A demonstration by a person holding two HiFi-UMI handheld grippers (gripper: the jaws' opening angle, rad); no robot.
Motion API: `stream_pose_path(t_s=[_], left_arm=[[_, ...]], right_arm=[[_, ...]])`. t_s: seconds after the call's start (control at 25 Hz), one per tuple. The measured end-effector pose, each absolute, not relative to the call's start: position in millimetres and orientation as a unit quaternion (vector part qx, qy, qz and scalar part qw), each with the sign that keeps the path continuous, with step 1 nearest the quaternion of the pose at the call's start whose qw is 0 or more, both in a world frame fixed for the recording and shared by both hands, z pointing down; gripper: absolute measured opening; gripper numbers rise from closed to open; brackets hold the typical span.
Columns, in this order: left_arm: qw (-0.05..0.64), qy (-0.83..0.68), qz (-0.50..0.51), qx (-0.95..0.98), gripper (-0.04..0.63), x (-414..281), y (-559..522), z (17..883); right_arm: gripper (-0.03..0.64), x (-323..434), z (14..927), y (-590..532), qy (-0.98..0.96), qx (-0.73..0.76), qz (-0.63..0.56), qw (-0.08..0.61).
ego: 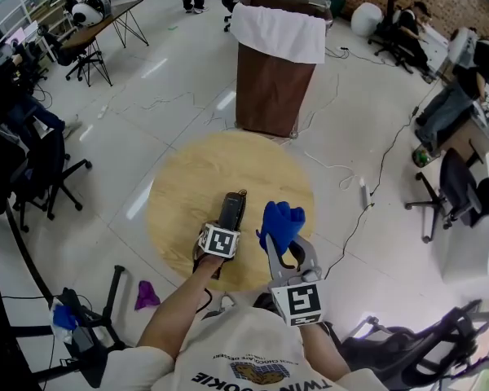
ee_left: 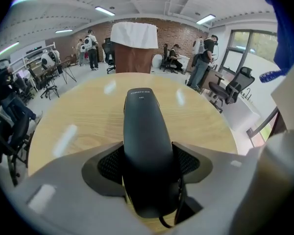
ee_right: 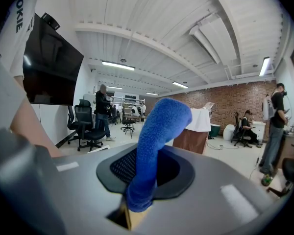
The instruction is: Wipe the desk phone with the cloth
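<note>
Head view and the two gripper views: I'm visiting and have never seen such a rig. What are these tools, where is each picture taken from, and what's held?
No robot here: a person holds a two-jaw gripper in each hand. The head view looks down from a camera on their head; each gripper view looks along one gripper's jaws. On the round wooden table lies a black desk phone. The left gripper clasps its near end; the right gripper pinches a blue cloth.
</note>
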State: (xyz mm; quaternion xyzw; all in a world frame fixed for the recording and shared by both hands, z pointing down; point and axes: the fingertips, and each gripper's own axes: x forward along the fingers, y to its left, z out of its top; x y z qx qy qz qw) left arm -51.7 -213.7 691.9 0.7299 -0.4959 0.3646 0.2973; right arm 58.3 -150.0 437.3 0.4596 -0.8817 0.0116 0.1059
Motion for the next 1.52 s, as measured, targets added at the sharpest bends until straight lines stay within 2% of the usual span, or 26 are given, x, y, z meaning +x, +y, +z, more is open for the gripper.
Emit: stream_pose_path(t_s=[0.28, 0.48, 0.6, 1.04, 1.52], left_arm=[[0.377, -0.479, 0.277, 0.743, 0.277, -51.2, -208.5, 682.6], [0.411, -0.468, 0.208, 0.754, 0.275, -52.8, -201.0, 670.6], [0.417, -0.464, 0.205, 0.755, 0.275, -54.1, -195.3, 672.6], [0.274, -0.485, 0.389, 0.734, 0.289, -63.0, -207.2, 692.1], [0.245, -0.481, 0.430, 0.724, 0.297, -51.9, -227.8, 688.6]], right_arm=[[0.066, 55.2, 436.3, -147.2, -0.883, 0.456, 0.011, 0.109], [0.066, 49.1, 436.3, -145.2, -0.886, 0.452, 0.009, 0.106], [0.066, 45.4, 436.7, -144.2, -0.887, 0.450, 0.009, 0.105], [0.066, 42.9, 439.7, -140.9, -0.886, 0.450, 0.011, 0.111], [0.066, 53.8, 443.3, -146.7, -0.882, 0.457, 0.017, 0.114]])
